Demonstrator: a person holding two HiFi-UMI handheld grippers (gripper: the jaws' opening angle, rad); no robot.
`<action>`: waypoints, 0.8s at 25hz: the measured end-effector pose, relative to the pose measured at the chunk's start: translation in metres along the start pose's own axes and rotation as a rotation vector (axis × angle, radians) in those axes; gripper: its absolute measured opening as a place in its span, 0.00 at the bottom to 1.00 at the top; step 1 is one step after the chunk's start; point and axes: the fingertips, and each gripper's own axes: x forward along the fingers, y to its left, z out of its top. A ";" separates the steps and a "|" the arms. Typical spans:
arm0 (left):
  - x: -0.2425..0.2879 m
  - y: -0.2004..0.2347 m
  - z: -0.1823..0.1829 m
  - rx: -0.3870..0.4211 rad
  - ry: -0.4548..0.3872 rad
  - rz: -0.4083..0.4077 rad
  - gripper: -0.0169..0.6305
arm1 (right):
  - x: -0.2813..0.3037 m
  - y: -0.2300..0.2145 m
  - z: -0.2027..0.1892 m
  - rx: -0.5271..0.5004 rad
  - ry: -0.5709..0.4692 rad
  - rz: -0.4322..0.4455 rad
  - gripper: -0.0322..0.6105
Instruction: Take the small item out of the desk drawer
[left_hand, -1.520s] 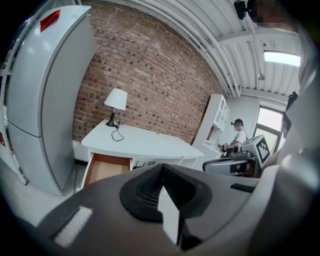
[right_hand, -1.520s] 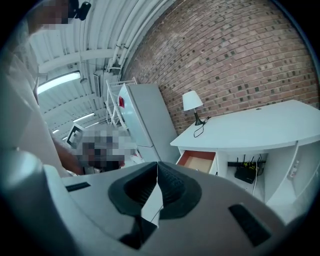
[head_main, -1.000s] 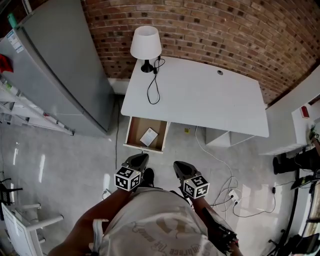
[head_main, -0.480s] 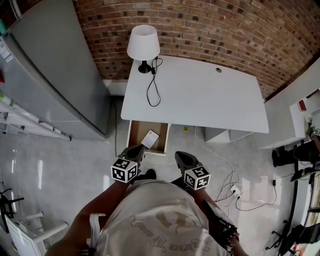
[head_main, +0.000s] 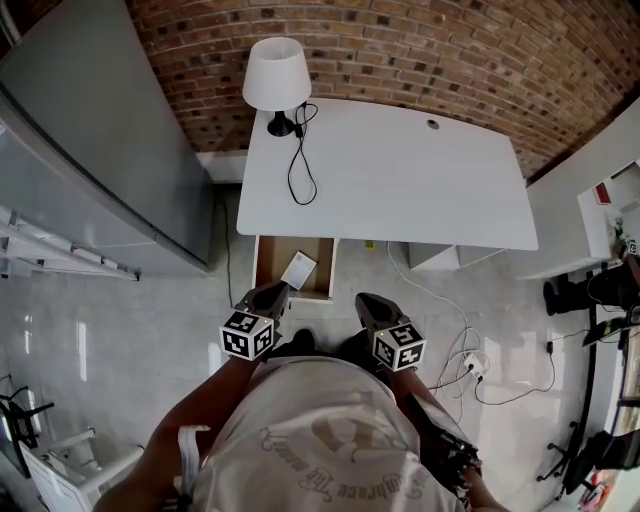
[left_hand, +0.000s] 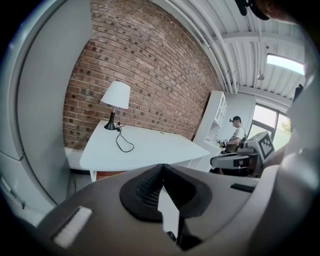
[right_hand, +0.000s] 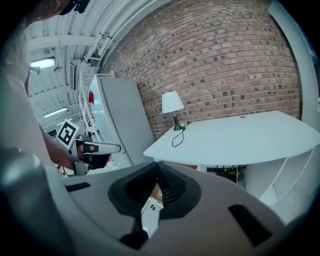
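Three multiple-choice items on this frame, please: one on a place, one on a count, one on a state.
1. The lamp stands: A on the desk's far left corner; B on the floor; C on a chair.
2. Things lying in the drawer: A none; B one; C three.
3. The drawer is: A shut; B open; C lying on the desk.
Answers: A, its base sits on that corner; B, only a small white item lies inside; B, its inside shows below the desk's front edge.

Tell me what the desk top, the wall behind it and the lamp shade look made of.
Desk top: smooth matte white, probably laminate or painted board. Wall: red-brown brick, mortar lines visible. Lamp shade: white, possibly fabric; texture too small to tell.
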 end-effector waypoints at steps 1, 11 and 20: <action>0.000 0.001 -0.001 0.000 0.008 0.004 0.03 | 0.001 -0.002 0.000 0.006 0.000 -0.002 0.06; 0.029 0.011 -0.009 0.021 0.093 0.061 0.03 | 0.017 -0.026 0.005 0.055 0.009 0.014 0.06; 0.048 0.034 -0.025 0.039 0.182 0.116 0.04 | 0.046 -0.034 0.000 0.110 0.045 0.038 0.06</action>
